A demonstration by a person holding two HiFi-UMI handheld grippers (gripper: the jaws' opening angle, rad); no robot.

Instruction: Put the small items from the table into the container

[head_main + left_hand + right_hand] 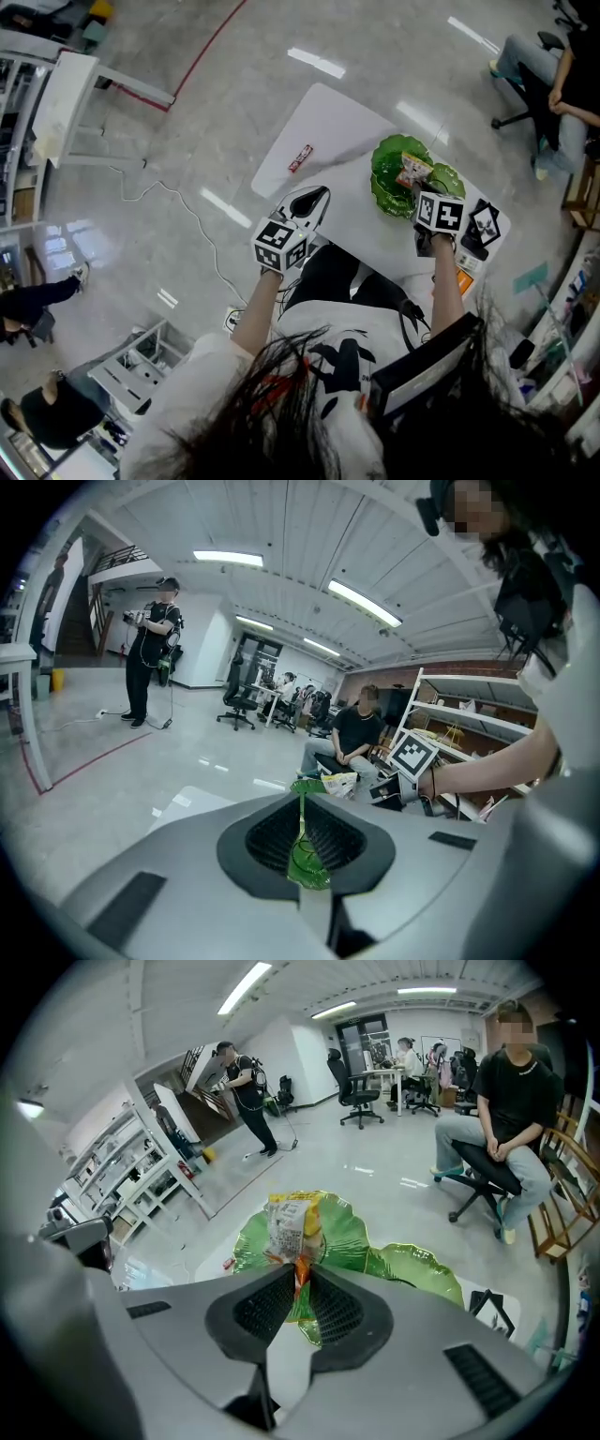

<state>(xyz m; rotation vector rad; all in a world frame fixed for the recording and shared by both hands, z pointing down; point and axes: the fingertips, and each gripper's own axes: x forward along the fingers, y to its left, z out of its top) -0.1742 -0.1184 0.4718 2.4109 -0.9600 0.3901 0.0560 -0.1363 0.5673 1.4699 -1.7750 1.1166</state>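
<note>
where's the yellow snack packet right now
In the right gripper view the yellow snack packet is pinched by its orange end in the right gripper, over the green leaf dish on the table's right part.

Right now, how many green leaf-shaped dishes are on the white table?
2. The larger dish sits on the white table; the smaller dish is close beside it, at its right in the head view. None looks hidden.
</note>
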